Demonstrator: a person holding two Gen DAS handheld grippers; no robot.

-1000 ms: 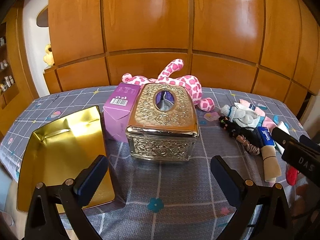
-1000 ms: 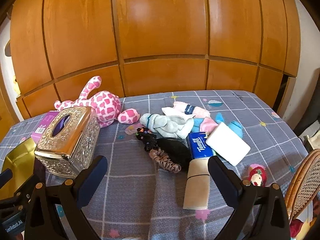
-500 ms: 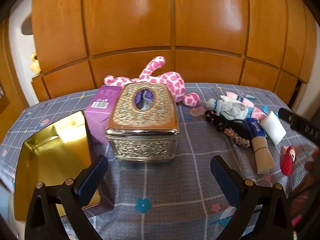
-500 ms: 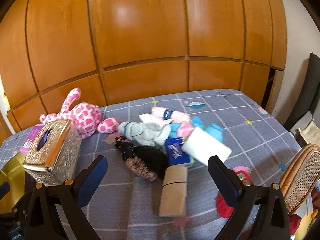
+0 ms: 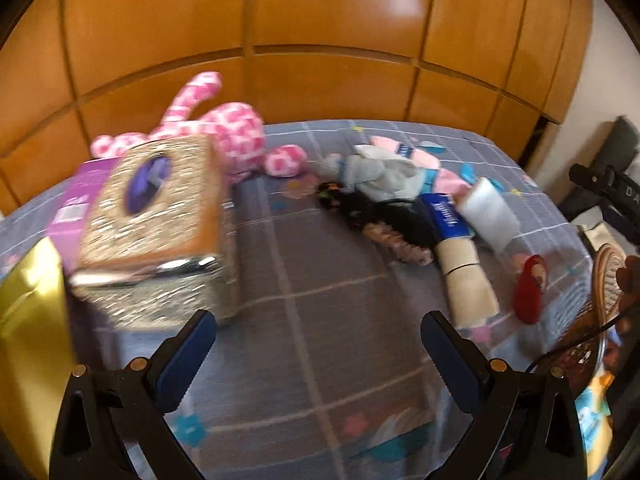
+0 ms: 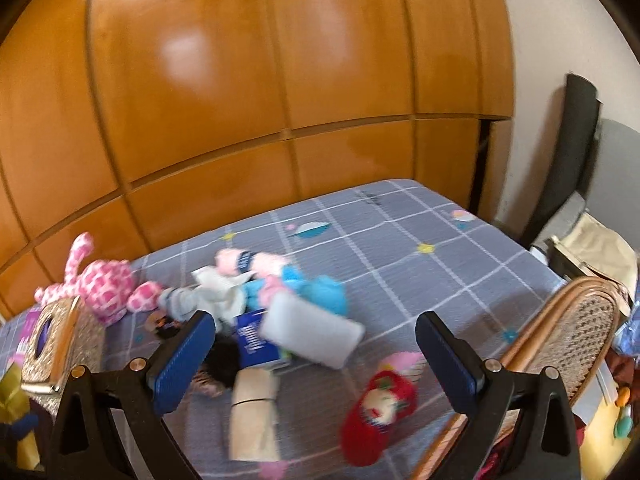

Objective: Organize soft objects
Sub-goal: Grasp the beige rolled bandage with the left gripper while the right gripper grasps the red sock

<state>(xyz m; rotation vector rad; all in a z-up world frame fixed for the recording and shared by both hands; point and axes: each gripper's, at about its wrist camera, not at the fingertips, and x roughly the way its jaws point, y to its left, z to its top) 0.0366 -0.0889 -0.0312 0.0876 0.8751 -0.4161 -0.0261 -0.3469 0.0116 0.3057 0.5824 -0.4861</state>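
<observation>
Left tool [image 5: 318,338] gapes wide and empty at the bottom of its frame, above the checked counter [image 5: 320,280]; right tool [image 6: 312,340] likewise spread, empty, low in its frame; just beyond it, centre, lie a beige roll [image 6: 254,414] and red toy [image 6: 378,408]; further up, a tissue pack [image 6: 254,340], white pad [image 6: 316,332] and socks [image 6: 224,296] touching in a heap; pink plush [image 6: 106,286] at left edge, beside the ornate box [image 6: 60,344]; both views blurred.
</observation>
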